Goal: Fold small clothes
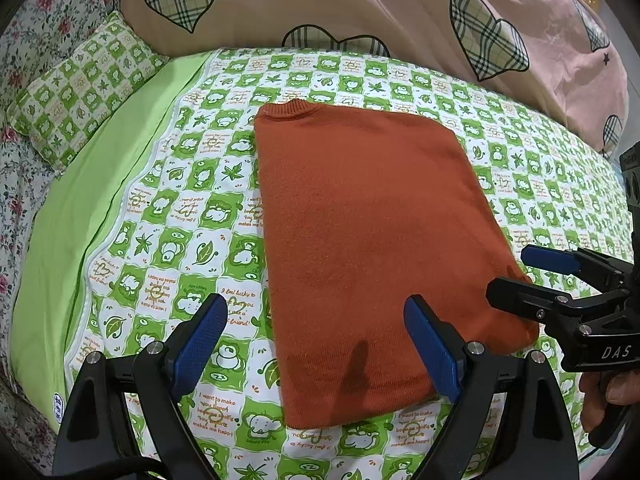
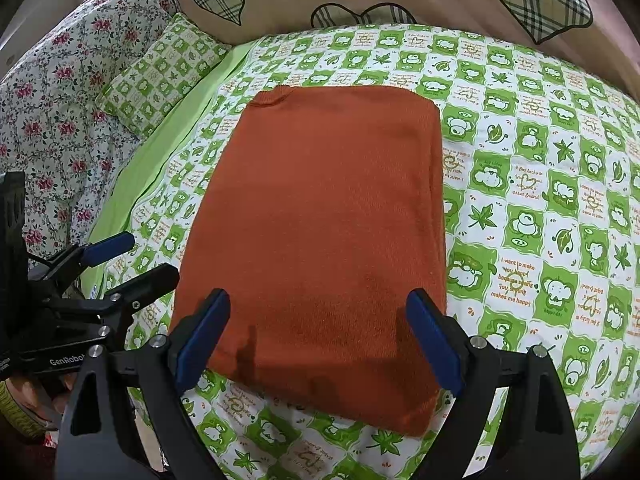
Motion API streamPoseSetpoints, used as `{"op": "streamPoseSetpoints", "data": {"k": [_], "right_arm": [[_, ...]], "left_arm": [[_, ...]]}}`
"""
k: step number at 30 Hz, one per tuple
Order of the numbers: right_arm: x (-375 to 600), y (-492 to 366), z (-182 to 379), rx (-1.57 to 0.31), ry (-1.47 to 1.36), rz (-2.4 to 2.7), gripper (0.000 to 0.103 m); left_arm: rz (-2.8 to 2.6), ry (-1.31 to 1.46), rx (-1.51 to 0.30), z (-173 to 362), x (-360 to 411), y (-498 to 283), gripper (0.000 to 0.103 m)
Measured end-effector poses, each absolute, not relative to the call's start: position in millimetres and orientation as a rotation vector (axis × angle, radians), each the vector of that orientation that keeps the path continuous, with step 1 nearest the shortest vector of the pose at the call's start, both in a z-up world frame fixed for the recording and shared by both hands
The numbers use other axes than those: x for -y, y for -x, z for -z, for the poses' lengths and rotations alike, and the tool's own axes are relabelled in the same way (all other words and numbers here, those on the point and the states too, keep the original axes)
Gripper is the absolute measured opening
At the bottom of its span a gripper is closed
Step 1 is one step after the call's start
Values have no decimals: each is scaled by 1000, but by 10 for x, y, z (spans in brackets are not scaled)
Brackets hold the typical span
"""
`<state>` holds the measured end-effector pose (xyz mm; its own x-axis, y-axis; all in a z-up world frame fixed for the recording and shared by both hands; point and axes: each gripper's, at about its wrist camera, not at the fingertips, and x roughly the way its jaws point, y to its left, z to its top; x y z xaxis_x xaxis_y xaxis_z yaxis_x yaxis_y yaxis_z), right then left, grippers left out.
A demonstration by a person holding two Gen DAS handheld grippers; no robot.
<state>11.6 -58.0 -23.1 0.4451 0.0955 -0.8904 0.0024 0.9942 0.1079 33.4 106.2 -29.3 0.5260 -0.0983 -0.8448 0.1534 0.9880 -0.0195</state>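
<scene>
A rust-orange knit sweater lies folded into a flat rectangle on the green-and-white checked bedspread, collar at the far end. It also shows in the right wrist view. My left gripper is open and empty, hovering over the sweater's near left corner. My right gripper is open and empty over the sweater's near edge. The right gripper shows at the right of the left wrist view, beside the sweater's near right corner. The left gripper shows at the left of the right wrist view.
A pink duvet with plaid hearts is piled along the far side. A matching checked pillow and a floral quilt lie at the left. A plain green sheet strip runs along the bedspread's left edge.
</scene>
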Motion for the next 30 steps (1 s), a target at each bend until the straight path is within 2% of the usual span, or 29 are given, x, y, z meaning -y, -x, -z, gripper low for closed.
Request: {"op": "streamPoseSetpoints", "data": {"k": [30], "right_arm": [[656,-208,234,-1087,-115,-34,90]], "left_arm": [[116,-57,-1002,341,-1103,-452,90]]}}
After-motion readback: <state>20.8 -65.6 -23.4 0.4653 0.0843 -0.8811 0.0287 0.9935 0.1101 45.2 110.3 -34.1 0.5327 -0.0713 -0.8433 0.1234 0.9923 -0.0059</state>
